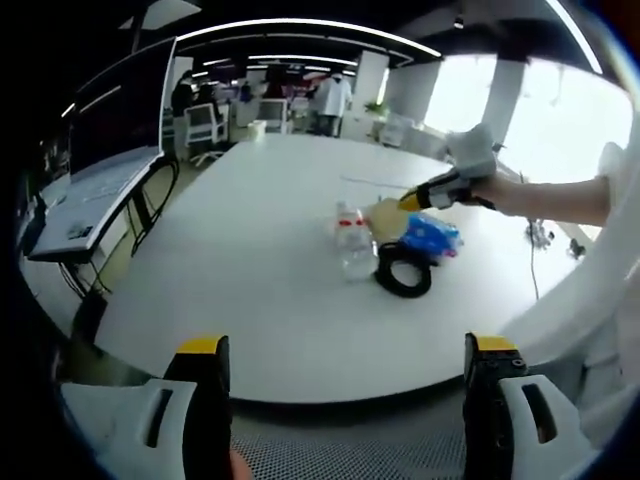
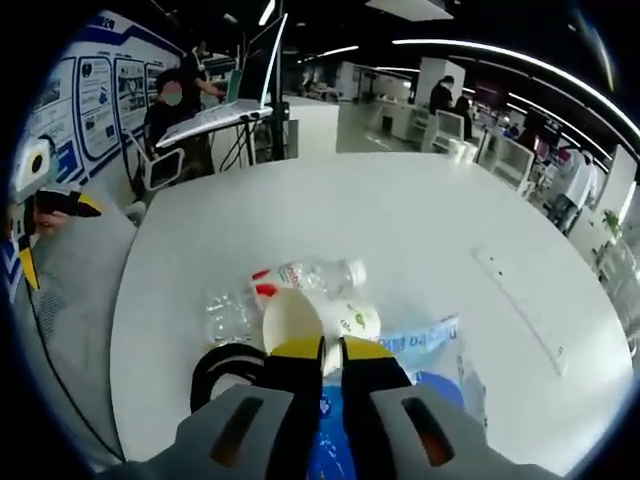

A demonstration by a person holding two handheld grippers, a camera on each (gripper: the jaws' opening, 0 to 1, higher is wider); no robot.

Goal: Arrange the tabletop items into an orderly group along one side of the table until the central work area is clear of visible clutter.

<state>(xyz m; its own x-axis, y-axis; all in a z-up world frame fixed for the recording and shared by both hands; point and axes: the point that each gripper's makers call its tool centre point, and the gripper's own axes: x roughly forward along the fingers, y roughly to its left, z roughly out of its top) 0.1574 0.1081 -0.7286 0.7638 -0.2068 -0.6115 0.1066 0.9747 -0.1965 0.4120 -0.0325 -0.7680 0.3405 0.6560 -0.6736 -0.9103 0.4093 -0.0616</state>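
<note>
Two jaws of the right gripper are pinching the paper cup's light, crushable rim; left gripper is hanging spread.

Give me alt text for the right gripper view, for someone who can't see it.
The right gripper, jaws nearly closed, hangs over a small cluster on a white table: a paper cup lying on its side, two clear plastic bottles, a coiled black cable and a blue plastic bag. People and desks stand in the office beyond.
</note>
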